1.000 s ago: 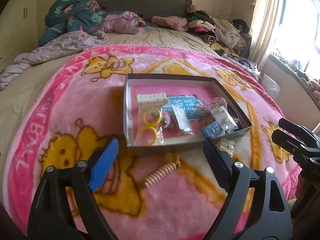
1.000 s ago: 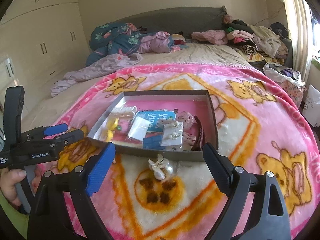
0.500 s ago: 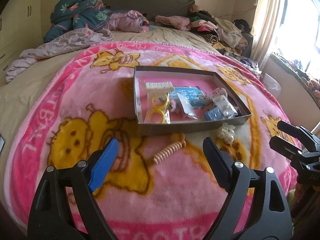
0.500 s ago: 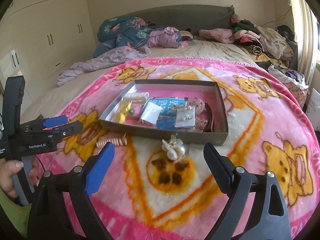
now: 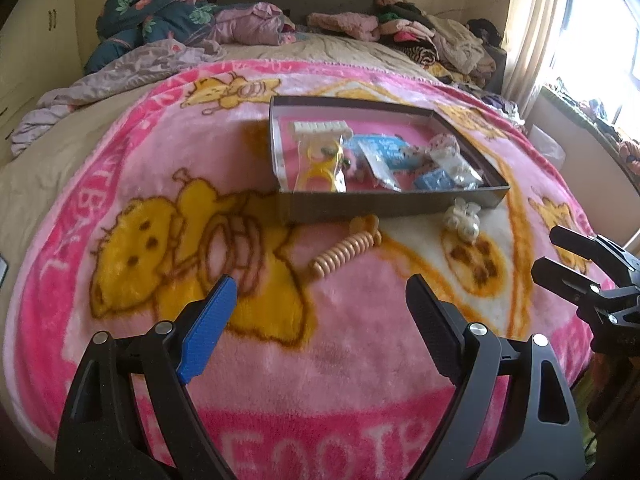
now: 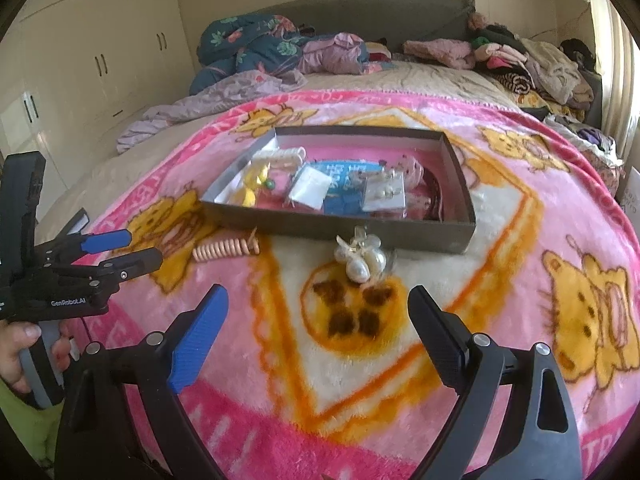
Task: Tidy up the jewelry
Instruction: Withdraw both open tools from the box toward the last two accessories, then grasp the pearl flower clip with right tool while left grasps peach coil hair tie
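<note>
Left gripper [image 5: 320, 300]: jaws are seen set wide apart, one blue pad and one black pad, with nothing between them — only the pink fleece blanket with yellow cartoon bears [image 5: 140, 184] lies beneath. In the right wrist view the same tool [image 6: 132, 246] is seen from the side at the left edge, its handle gripped by a hand [image 6: 24, 354].

Right gripper [image 6: 316, 308]: jaws are likewise spread wide and empty, held above the blanket. In the left wrist view only its black tips [image 5: 560, 256] are visible at the right edge.

Ahead of the left gripper's jaws, a peach-coloured coiled spiral hair tie [image 5: 346, 250] is noted lying loose on the blanket, just in front of the near wall of the tray. Ahead of the right gripper's jaws, a cluster of pearl-like white beads on a clip [image 6: 362, 258] is seen on the blanket, also just outside that near wall. The two pieces lie apart from each other.

Beyond both, a shallow dark rectangular cardboard box tray [image 5: 400, 202] rests on the blanket. Inside it are recorded a white ribbed clip, yellow plastic rings in a clear packet [image 5: 320, 164], blue cards and small clear sachets — individual contents cannot be resolved further.

At the far end of the bed, crumpled clothing and bedding [image 6: 260, 52] are piled.
</note>
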Tool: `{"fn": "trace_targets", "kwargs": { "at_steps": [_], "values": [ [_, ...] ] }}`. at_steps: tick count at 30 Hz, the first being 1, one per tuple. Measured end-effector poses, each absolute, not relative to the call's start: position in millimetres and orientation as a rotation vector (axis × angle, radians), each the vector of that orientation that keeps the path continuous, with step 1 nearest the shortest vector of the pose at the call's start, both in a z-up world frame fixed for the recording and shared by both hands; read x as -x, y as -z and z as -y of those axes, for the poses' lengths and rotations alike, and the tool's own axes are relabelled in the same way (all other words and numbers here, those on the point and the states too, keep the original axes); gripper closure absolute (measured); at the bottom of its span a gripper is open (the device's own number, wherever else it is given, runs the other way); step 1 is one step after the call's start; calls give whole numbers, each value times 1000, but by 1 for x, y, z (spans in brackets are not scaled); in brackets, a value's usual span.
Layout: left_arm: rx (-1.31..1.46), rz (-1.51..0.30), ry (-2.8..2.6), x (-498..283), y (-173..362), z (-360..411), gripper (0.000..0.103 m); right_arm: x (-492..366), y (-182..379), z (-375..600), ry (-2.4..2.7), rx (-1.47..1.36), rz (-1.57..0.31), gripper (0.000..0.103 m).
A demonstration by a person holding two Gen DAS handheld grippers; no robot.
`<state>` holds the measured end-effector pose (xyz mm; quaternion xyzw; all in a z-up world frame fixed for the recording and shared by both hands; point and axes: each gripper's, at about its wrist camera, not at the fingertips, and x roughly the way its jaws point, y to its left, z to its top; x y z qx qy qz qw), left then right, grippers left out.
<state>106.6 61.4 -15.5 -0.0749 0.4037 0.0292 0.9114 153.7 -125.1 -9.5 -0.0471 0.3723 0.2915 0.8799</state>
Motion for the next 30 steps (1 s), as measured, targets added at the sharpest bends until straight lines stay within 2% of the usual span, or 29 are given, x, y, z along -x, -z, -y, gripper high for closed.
{"fn": "trace_targets", "kwargs": {
  "at_steps": [15, 26, 30],
  "values": [
    [76, -913, -66, -140, 47, -55, 22, -188, 49, 135, -535, 104, -839, 12],
    [60, -961, -46, -174, 63, -63, 22, -238, 70, 108, -562, 180, -879, 14],
    [54, -976, -27, -182, 69, -62, 22, -247, 76, 98, -568, 202, -898, 33]
  ]
}}
